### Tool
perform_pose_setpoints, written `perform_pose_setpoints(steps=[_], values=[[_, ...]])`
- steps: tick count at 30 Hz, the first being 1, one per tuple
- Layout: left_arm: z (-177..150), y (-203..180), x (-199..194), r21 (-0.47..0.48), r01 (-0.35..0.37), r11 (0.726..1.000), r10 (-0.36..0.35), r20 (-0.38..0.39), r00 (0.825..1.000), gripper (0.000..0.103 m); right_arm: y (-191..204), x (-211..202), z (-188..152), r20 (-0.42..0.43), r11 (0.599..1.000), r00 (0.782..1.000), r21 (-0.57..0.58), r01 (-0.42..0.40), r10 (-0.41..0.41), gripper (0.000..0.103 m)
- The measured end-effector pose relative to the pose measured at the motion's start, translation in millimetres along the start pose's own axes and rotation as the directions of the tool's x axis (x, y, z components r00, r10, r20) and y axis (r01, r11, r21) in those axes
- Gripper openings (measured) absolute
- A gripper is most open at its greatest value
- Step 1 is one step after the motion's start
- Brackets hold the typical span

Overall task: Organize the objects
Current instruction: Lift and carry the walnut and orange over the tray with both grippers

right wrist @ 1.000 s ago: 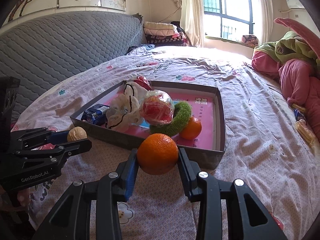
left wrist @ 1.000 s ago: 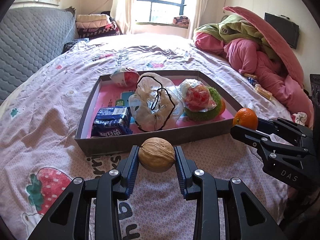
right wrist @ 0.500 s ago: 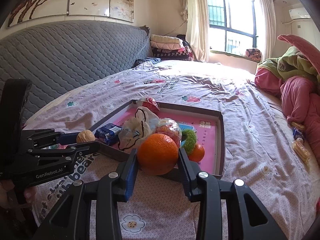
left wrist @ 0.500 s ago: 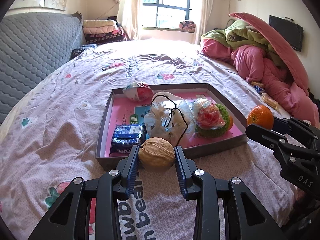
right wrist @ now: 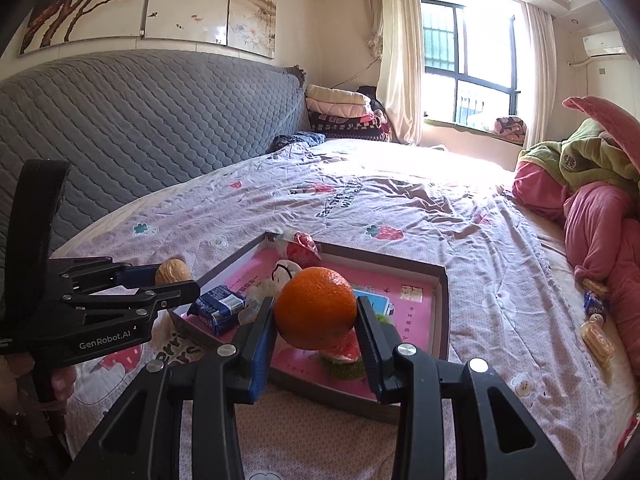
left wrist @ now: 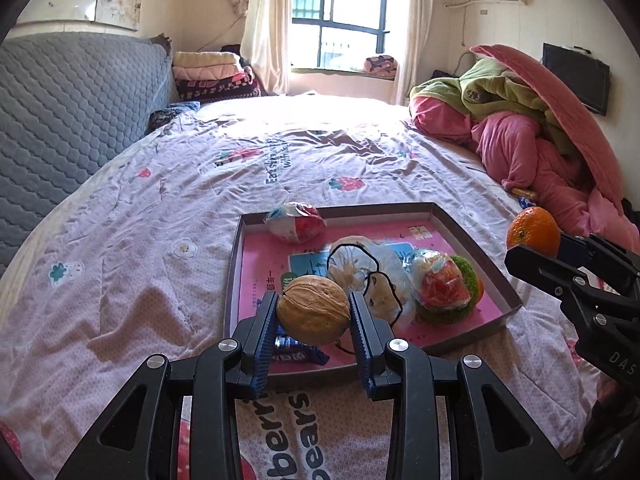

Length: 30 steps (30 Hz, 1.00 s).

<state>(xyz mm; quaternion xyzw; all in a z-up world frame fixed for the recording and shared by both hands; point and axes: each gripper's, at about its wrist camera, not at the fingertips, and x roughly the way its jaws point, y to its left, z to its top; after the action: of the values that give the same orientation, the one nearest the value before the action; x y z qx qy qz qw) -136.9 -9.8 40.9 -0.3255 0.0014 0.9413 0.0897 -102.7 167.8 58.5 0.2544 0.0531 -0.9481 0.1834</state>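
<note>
- Tan, ridged shell: the walnut point(left wrist: 313, 309) sits clamped between the blue pads of the left gripper point(left wrist: 314, 312), jaws pressing both its sides, carried in the air over the near edge of the tray point(left wrist: 472, 226).
- Bright orange peel: the orange point(right wrist: 316, 313) is pinched the same way in the right gripper point(right wrist: 317, 316), jaws closed on its flanks, held above the tray's near right part.
- A second ago both grippers hung lower, short of the tray's near wall; now both have risen and come forward, so the tray lies below the carried things rather than ahead of them. That suggests the carry is nearly done and the drop comes next.
- Just under the walnut lies a blue snack packet point(right wrist: 218, 307); beyond it a clear plastic bag point(left wrist: 370, 276) with a black cord.
- Under the orange sit a wrapped red item on a green ring point(left wrist: 448, 288), so free pink floor is scarce there.
- Farther back in the tray, a red-and-white wrapped ball point(left wrist: 296, 222) rests by the far wall.
- Beyond lies the pink printed bedsheet point(left wrist: 160, 208).
</note>
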Motion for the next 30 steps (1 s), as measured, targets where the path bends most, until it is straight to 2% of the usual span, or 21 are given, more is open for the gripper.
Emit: perform_pose_setpoints(steps=[15,20,30], values=[[43.3,11.1,21.4,-0.006,0.004,1.0,-0.004,0.036,0.999,0.036,8.5,23.5,28.7,0.023,0.999,1.0,-0.037,-0.019,0.02,0.039],[37.7,21.7,33.9,-0.023,-0.012,1.0,0.012,0.012,1.0,0.036,18.4,34.7,21.7,0.013,0.997,0.999,-0.066,-0.036,0.037,0.039],[10.1,26.6,55.3,-0.035,-0.03,0.999,0.027,-0.067,0.997,0.036,25.0,62.7,-6.1,-0.078,0.995,0.995,-0.072,-0.064,0.058,0.039]])
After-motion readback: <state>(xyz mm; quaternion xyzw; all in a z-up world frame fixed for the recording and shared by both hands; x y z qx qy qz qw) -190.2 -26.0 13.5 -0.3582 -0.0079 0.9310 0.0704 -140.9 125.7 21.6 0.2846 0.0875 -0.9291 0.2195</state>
